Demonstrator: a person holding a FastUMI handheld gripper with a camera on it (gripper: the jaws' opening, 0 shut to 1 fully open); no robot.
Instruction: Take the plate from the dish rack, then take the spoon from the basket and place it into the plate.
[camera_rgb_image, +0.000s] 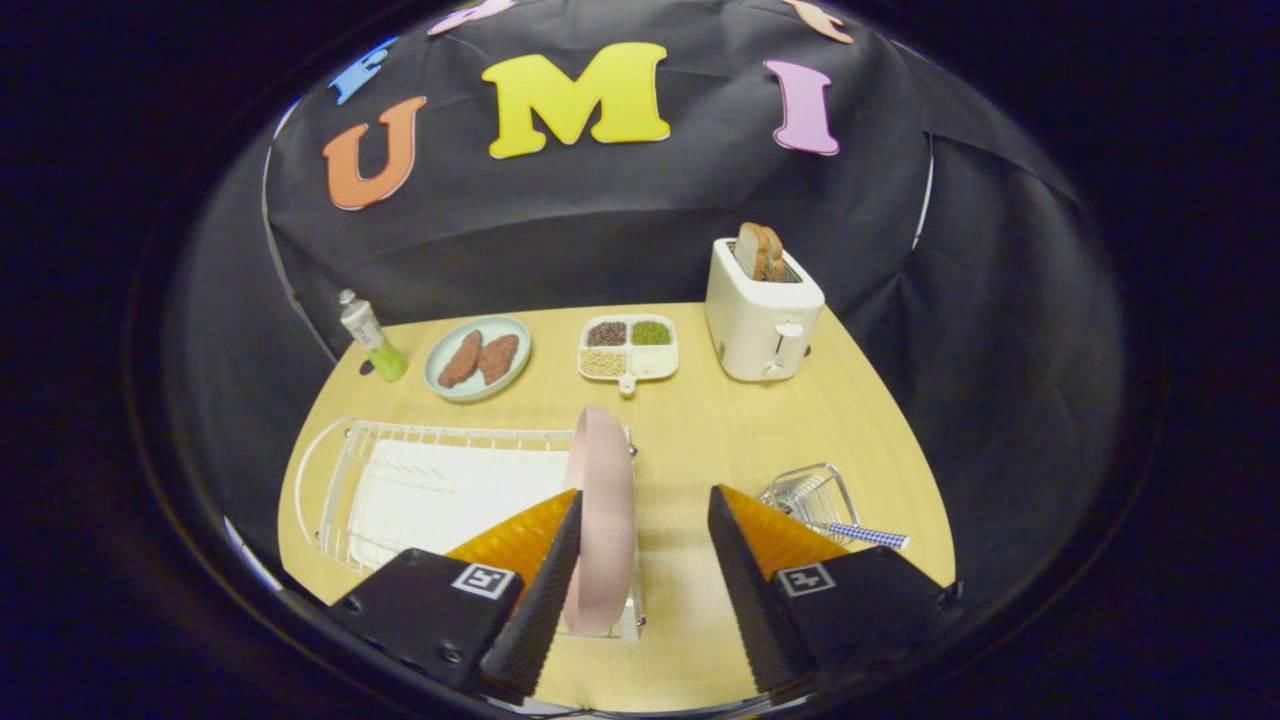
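Plate (603, 500) upright in dish rack (400, 480), lower rim hidden | hand-held gripper (645, 545) spread apart | spoon (865, 537) seemingly handle only

smooth matt pink plate (603, 520) standing in the white wire dish rack (400, 470), gripper (645, 545) fingers gaping apart around the plate, thin metal wire basket (808, 494) sitting right of the rack, pale wood-look table (700, 440) lying matt beneath, glossy cream plastic toaster (762, 315) shining beyond the rack
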